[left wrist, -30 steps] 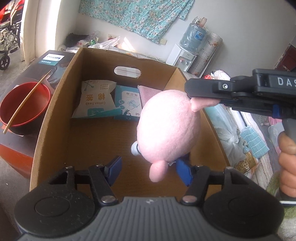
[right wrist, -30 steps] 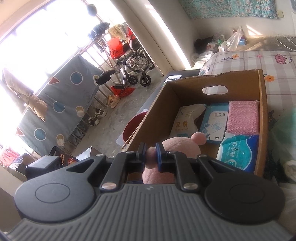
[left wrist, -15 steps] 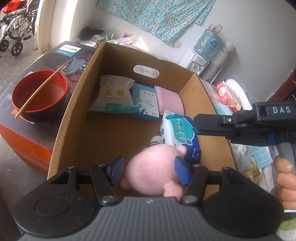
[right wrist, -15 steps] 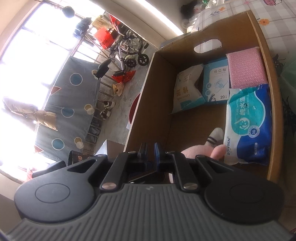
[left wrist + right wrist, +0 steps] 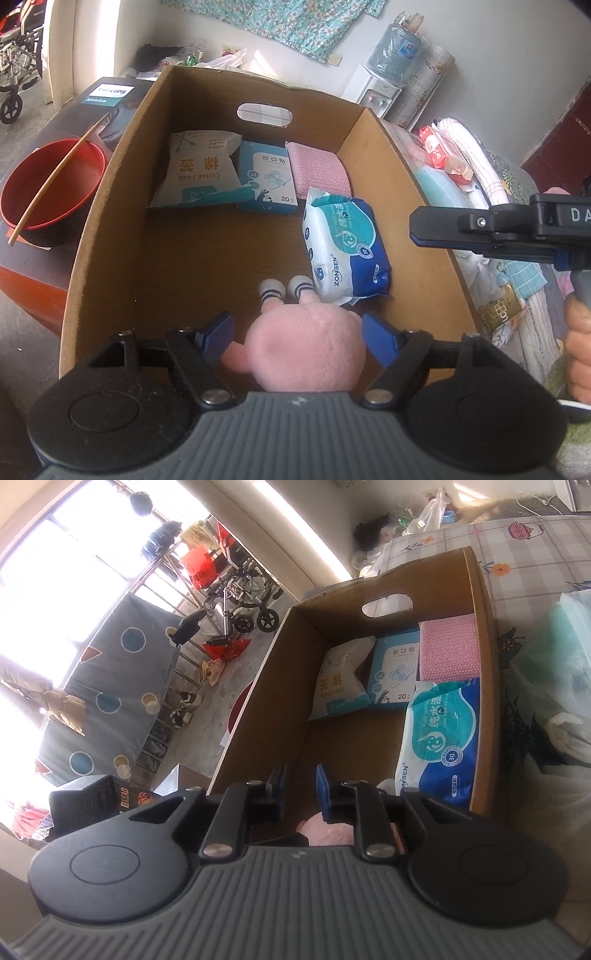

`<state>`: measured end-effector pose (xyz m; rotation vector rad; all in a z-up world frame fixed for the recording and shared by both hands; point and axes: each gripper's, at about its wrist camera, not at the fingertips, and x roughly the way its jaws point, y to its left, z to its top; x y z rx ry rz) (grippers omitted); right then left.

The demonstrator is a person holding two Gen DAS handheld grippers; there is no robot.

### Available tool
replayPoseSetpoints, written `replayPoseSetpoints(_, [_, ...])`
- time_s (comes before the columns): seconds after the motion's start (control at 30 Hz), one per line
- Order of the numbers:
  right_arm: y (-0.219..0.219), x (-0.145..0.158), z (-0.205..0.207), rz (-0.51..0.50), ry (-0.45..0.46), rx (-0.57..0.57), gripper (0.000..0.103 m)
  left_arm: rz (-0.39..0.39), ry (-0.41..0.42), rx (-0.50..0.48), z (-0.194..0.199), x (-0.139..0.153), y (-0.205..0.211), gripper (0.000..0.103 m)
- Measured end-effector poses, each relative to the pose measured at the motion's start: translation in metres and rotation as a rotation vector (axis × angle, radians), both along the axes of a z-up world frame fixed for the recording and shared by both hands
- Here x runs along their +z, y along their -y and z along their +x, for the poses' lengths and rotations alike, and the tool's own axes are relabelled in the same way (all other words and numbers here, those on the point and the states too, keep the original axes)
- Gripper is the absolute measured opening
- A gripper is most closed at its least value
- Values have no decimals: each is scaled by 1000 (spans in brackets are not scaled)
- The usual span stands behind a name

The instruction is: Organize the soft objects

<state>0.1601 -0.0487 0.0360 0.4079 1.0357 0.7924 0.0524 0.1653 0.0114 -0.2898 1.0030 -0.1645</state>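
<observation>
Sunlit and cluttered, the room spreads behind an open brown cardboard box [image 5: 110,206] with a hand-hole in its far wall, while a red bowl [image 5: 51,184] with a chopstick across it sits well off beyond my left-hand finger.

I hold my left gripper [image 5: 299,341] low over the box's near end, its blue-padded fingers [image 5: 216,338] spread wide on either side of the round pink plush toy [image 5: 306,350]. The toy lies on the box floor right between them; I cannot tell whether the pads touch it, but they are not squeezing it. Its long axis runs straight ahead along the fingers, with the white striped feet pointing away toward the blue-and-white pack of wet wipes [image 5: 343,251], which lies just ahead of my right-hand finger and touches or nearly touches the toy.

My right gripper [image 5: 299,788] hovers above the box's right rim, its fingers parted a little and holding nothing, the toy tucked below and behind them.

At the far end, beyond the fingertips, a white cotton-swab bag [image 5: 199,173], a pale blue plaster box [image 5: 266,177] and a pink textured cloth [image 5: 317,170] line the wall.

By my reading the left gripper is much the nearer, should the toy need shifting.
</observation>
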Motion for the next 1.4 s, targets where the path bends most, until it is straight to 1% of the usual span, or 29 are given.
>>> replayPoseSetpoints(0.03, [4,0,-5,-5,15,-3,20,21,-16,-21,4,-2,5,79])
replayPoseSetpoints(0.1, [11,1,-15,-12,42,-10,22,52,-51,-51,12,-5,11,87])
replayPoseSetpoints(0.27, [20,3,-32,0,85,-23,28,129,-182,-133,34,-21,30,89])
replayPoseSetpoints(0.33, [25,4,-39,15,100,-30,29,146,-233,-155,42,-30,35,90])
replayPoseSetpoints(0.37, [27,4,-41,21,107,-35,29,137,-253,-164,45,-34,36,93])
replayPoseSetpoints(0.43, [34,5,-44,35,118,-45,30,114,-287,-165,50,-40,37,93])
replayPoseSetpoints(0.47, [37,5,-45,43,120,-50,30,112,-287,-161,52,-41,36,93])
replayPoseSetpoints(0.57, [47,4,-46,76,114,-59,30,105,-272,-157,53,-39,37,88])
replayPoseSetpoints(0.7, [58,2,-43,108,99,-78,30,110,-249,-143,53,-36,38,84])
replayPoseSetpoints(0.87, [68,-1,-43,129,89,-92,30,88,-231,-110,55,-27,30,83])
replayPoseSetpoints(1.1, [70,-6,-40,148,73,-91,31,80,-168,-65,66,-6,19,83])
replayPoseSetpoints(1.27, [71,-6,-41,157,72,-83,31,75,-122,-28,83,3,17,82])
replayPoseSetpoints(1.4, [77,-7,-40,170,76,-90,32,81,-91,-13,100,3,23,81])
